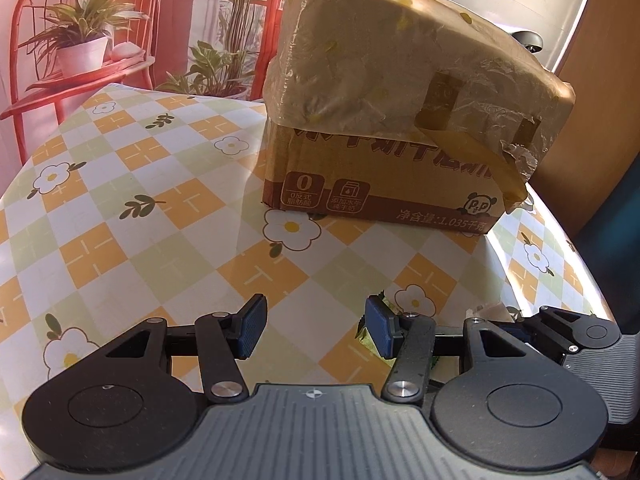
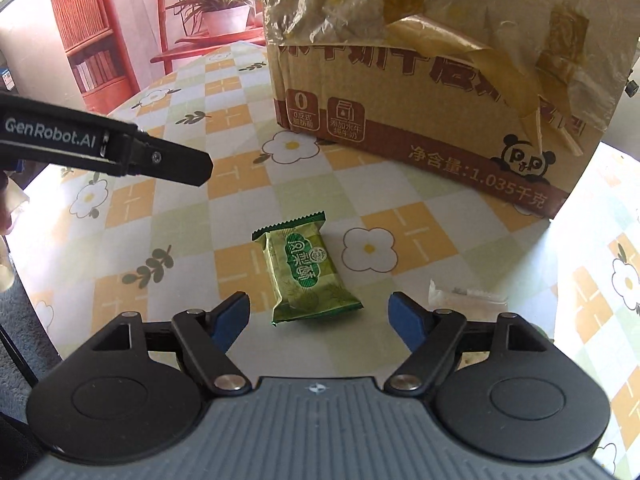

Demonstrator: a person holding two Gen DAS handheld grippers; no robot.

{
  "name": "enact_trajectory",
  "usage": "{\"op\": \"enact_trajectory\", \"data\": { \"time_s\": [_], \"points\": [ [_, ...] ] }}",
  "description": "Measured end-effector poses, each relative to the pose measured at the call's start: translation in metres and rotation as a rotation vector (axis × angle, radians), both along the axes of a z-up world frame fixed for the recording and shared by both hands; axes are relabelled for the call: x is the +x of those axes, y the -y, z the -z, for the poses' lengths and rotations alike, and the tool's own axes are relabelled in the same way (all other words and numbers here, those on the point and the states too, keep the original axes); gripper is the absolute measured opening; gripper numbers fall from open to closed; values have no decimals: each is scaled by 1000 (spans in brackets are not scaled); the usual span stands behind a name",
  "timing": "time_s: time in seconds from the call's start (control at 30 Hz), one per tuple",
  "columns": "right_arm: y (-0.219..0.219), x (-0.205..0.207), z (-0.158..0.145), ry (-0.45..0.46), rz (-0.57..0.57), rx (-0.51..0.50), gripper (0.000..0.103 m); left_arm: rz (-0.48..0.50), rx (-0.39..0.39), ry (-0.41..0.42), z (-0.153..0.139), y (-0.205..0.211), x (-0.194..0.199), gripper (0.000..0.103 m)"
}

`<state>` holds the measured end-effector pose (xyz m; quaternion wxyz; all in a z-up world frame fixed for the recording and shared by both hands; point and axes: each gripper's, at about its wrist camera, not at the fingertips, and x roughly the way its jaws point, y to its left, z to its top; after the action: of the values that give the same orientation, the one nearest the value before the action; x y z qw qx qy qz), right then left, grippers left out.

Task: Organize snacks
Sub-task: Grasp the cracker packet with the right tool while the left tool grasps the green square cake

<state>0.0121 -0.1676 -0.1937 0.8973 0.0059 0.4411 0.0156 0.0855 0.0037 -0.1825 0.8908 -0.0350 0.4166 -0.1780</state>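
A green wrapped snack (image 2: 308,270) lies flat on the checked tablecloth (image 2: 180,216), just ahead of my right gripper (image 2: 320,316), which is open and empty with the snack lying between and beyond its fingertips. A cardboard box (image 2: 420,92) with torn tape and plastic stands behind it. My left gripper (image 1: 316,328) is open and empty above the cloth; a corner of the green snack (image 1: 370,340) peeks out behind its right finger. The same box (image 1: 392,120) stands ahead of it. The left gripper's body (image 2: 120,148) shows at the left of the right wrist view.
A small clear wrapper (image 2: 464,300) lies on the cloth right of the green snack. The right gripper's body (image 1: 576,332) shows at the right of the left wrist view. A backdrop with red chairs and potted plants (image 1: 80,40) stands behind the table.
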Motion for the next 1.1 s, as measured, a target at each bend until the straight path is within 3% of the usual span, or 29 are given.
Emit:
{"op": "enact_trajectory", "data": {
  "time_s": [0.2, 0.37, 0.57, 0.73, 0.8, 1.1],
  "points": [
    [24, -21, -22, 87, 69, -67, 79, 59, -51, -84, 16, 20, -7, 55],
    [48, -34, -23, 70, 148, -90, 79, 98, -54, -131, 31, 46, -5, 55],
    [57, -45, -13, 46, 144, -74, 79, 74, -23, -146, 40, 63, 4, 55],
    [67, -46, 3, 34, 152, 1, 64, 83, 41, -151, 45, 77, 9, 55],
    [70, -46, 8, 38, 151, 19, 51, 93, 68, -145, 45, 83, 10, 56],
    [70, -50, 17, 128, 102, -31, 49, 109, 116, -120, 48, 105, 16, 57]
  ]
}}
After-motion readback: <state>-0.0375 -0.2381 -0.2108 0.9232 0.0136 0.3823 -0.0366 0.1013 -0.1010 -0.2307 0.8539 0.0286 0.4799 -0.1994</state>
